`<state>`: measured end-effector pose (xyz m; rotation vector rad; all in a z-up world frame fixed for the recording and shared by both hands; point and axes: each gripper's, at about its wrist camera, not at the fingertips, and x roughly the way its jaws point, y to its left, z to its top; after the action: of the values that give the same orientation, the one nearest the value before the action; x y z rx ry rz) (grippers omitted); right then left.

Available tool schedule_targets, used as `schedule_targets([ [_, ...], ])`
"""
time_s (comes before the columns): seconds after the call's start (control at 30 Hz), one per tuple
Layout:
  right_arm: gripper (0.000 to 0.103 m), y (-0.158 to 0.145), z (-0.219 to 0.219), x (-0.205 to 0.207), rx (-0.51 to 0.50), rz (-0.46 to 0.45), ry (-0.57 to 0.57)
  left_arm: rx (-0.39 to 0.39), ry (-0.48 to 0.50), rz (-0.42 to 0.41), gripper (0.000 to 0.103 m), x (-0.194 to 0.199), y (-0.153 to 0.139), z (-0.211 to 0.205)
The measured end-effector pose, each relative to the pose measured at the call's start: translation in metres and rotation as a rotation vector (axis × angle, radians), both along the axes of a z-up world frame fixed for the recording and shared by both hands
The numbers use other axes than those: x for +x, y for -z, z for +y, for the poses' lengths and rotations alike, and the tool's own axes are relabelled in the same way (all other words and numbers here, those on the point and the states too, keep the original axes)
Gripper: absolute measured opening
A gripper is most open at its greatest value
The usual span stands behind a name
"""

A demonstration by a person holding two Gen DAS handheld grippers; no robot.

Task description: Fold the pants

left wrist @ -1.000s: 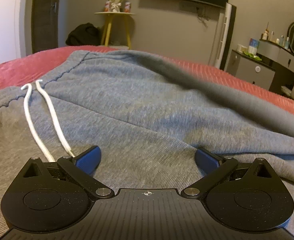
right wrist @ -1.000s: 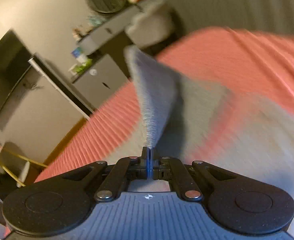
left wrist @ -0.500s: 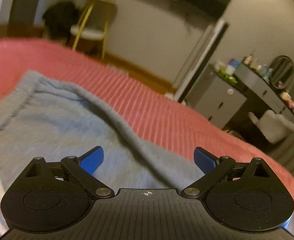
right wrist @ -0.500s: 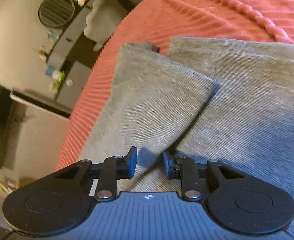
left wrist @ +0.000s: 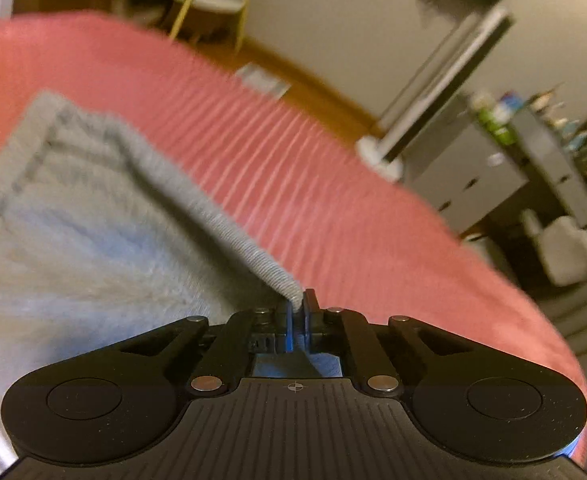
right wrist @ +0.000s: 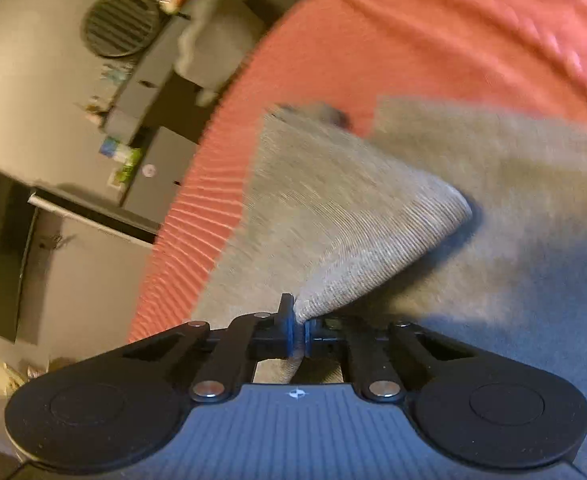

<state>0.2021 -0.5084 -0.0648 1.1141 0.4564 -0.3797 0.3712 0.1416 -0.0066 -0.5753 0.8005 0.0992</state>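
Grey sweatpants point(left wrist: 73, 208) lie on a bed with a red ribbed cover point(left wrist: 293, 168). In the left wrist view my left gripper point(left wrist: 298, 308) is shut on the pants' side edge, which runs up and to the left toward the waistband corner. In the right wrist view my right gripper point(right wrist: 298, 326) is shut on a fold of the grey sweatpants point(right wrist: 333, 216). A leg panel rises from those jaws and lies folded across the rest of the fabric. A white drawstring edge shows at the far lower left of the left wrist view.
Past the red bed cover point(right wrist: 453, 40) the bed's edge drops to a wooden floor point(left wrist: 293, 76). A grey dresser point(left wrist: 489, 168) with small items, a pale chair point(left wrist: 565, 252) and a round mirror point(right wrist: 121, 24) stand along the wall. A yellow-legged stool point(left wrist: 205, 0) is at the back.
My left gripper went from wide open over the pants to shut on their side edge, after shifting toward the bed's side. My right gripper opened briefly, then shut on a fold.
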Motion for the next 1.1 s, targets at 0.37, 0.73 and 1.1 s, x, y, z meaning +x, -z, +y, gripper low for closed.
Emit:
schedule_targets([
  [0.37, 0.004, -0.05, -0.013, -0.135, -0.091, -0.113, 0.031, -0.138, -0.014, 0.004, 0.008, -0.239, -0.007, 0.022],
  [0.73, 0.017, 0.031, -0.002, -0.154, 0.057, 0.062, 0.062, 0.014, -0.261, 0.12, 0.062, -0.229, 0.045, 0.064],
  [1.1, 0.004, -0.019, 0.012, -0.152, -0.143, 0.012, 0.058, -0.021, -0.229, 0.009, 0.013, -0.228, 0.002, 0.087],
])
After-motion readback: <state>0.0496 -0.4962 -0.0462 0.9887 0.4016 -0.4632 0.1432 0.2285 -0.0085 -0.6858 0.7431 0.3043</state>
